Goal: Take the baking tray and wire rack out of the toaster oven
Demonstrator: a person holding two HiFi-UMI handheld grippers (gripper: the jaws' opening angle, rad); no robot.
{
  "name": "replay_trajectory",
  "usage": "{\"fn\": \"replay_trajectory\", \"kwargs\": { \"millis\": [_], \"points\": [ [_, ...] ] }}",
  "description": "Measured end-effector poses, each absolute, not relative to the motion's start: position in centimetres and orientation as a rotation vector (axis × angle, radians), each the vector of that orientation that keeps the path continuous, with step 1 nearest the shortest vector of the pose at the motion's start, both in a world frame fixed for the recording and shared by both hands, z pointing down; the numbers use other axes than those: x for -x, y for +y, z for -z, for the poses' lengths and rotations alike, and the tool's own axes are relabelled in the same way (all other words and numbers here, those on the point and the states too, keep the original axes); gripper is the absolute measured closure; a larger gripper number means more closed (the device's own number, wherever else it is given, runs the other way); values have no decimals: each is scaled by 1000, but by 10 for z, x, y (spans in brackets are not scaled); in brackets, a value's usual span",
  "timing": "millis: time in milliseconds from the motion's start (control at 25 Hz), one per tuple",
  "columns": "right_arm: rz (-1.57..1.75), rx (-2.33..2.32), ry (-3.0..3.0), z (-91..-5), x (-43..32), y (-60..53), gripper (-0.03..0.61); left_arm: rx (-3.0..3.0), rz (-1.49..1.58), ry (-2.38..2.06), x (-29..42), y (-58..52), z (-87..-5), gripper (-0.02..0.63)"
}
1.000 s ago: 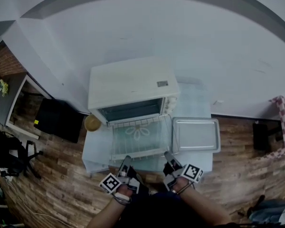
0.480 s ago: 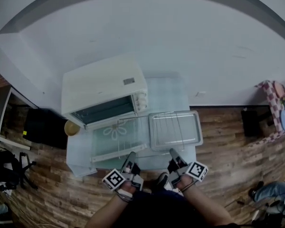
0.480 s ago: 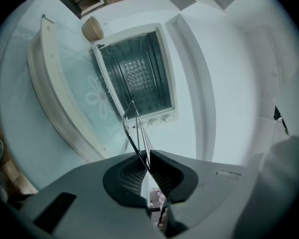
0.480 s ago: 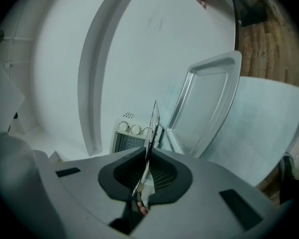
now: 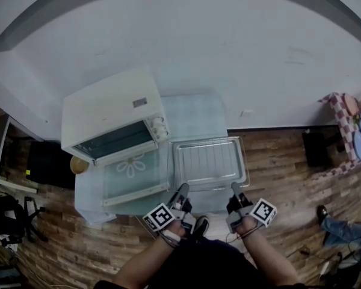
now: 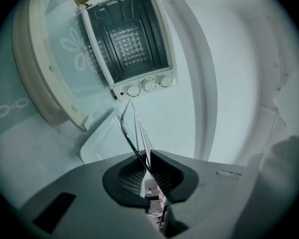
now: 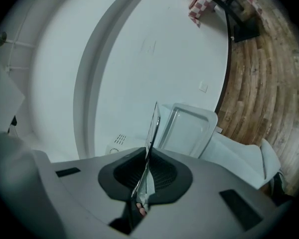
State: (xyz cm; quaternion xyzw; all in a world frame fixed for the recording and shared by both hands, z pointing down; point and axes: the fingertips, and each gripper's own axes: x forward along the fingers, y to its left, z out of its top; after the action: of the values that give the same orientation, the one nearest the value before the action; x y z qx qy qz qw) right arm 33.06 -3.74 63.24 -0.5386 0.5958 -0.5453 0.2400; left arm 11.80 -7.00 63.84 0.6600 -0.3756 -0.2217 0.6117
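- The wire rack (image 5: pixel 207 159) is a thin grid of bright metal rods. It is out of the oven and over the baking tray, though I can't tell whether the two touch.
- My left tool (image 5: pixel 181 191) is clamped on the rack's near edge, with the slim rods pinched between its dark, ribbed faces.
- My right tool (image 5: pixel 234 189) is closed on the same edge further right, where the rack shows edge-on as a narrow silver line.
- The baking tray (image 7: pixel 189 126) is a shallow rectangular pan of dull silver metal with rounded corners and a raised rim. It lies on the pale blue table (image 5: pixel 189 113), just beside the oven's door.
- The toaster oven (image 5: pixel 108 110) is a cream box with three round knobs (image 6: pixel 149 85). Its glass door (image 5: pixel 132 168) lies open and flat, printed with a flower.
- A wood-plank floor (image 5: pixel 289 161) surrounds the table.
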Motion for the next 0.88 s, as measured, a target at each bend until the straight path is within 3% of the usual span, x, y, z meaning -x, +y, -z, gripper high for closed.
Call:
{"fn": "replay_trajectory", "kwargs": {
  "millis": [440,880],
  "points": [
    [1563,1479,1593,-684,-378,-51,554,-1571,449,-887,-163,-90,-675,589],
    [1871,1568,1557,-712,-353,-49,512,-1476,161,-953,-154,-76,-712,569]
  ]
}}
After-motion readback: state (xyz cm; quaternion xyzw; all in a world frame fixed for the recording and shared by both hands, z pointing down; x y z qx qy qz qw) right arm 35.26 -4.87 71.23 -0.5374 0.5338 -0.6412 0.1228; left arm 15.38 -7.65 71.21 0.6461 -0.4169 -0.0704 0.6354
